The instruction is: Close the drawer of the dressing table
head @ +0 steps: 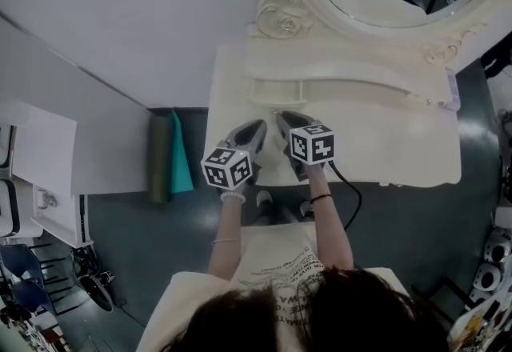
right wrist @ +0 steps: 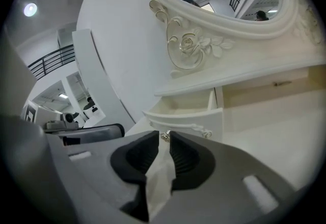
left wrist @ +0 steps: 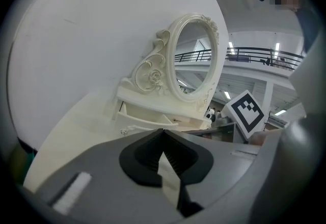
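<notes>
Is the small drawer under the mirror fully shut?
No, the drawer stands pulled out, its inside showing in the right gripper view.

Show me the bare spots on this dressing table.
Bare: the right half of the tabletop, between the shelf and the front edge. Crowded: front left, with the left tool and right tool before the open drawer.

Smooth, satin cream-painted dressing table (head: 384,142)
</notes>
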